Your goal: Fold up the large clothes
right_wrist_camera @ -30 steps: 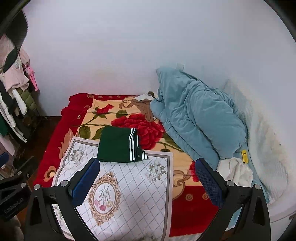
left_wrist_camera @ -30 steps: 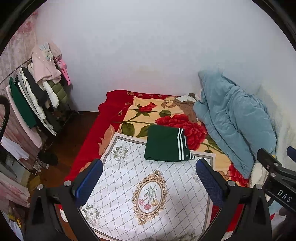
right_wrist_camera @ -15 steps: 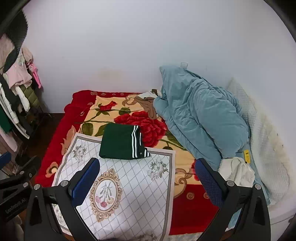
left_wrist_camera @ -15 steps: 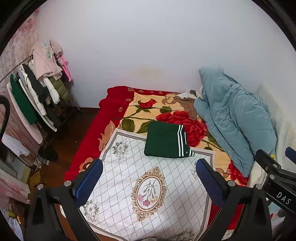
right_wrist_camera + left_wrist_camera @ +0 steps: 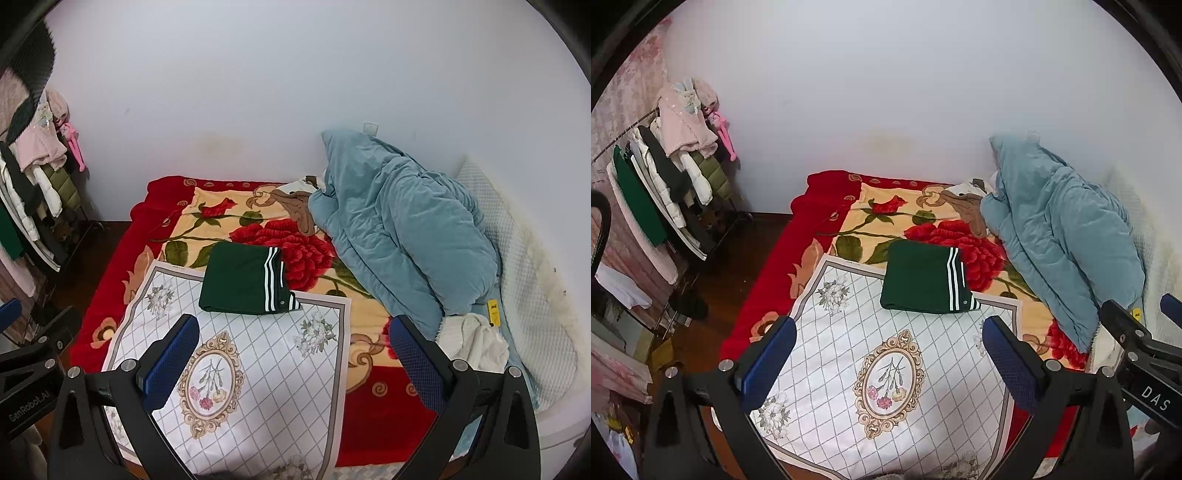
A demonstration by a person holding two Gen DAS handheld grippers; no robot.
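Dark green knit garment with white stripes (image 5: 925, 281) (image 5: 243, 282) lies folded into a flat rectangle at far edge of white quilted floral mat (image 5: 886, 369) on bed. Left tool (image 5: 888, 363) and right tool (image 5: 291, 363) both gape wide, blue textured pads, holding nothing; "DAS" legible on right tool

The left gripper (image 5: 888, 354) is held high, jaws spread wide, blue pads (image 5: 768, 360) at 8 and 4 o'clock in its own view, gripping nothing; the right gripper (image 5: 293, 354) matches it, wide apart and bare, angled downward
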